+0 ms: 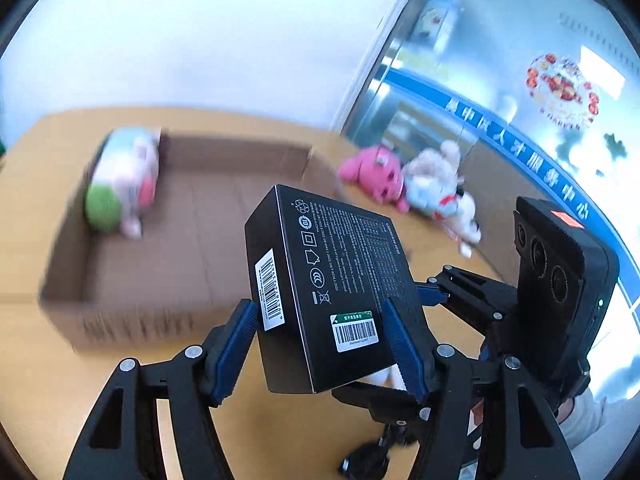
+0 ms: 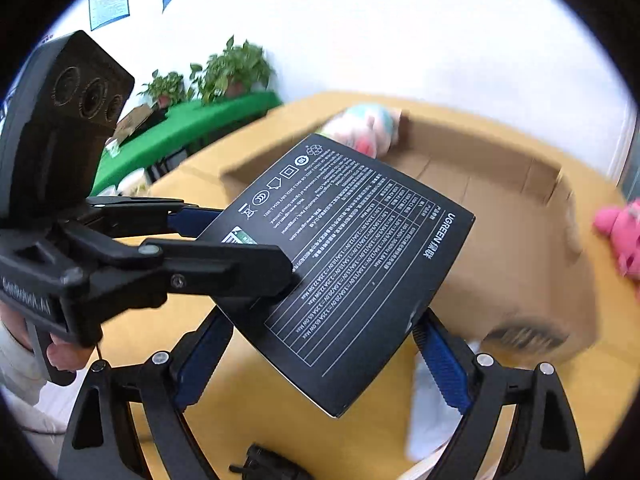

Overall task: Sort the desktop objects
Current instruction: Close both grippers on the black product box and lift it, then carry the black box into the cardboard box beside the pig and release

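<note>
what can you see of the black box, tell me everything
The black box is a flat cardboard retail carton with white print, symbols, two barcode stickers and UGREEN lettering. It is tilted in the air above the tan table, near the open cardboard box. Both grippers hold it: the left gripper across its narrow sides, the right gripper across its width.

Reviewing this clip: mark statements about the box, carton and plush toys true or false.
1. The left gripper and right gripper both clamp the flat black cardboard box. True.
2. The open brown cardboard carton holds nothing. False: a pastel plush toy lies in its corner.
3. The pink plush toy lies inside the carton. False: it lies on the tan table outside it.
4. The box carries barcode stickers. True.
</note>
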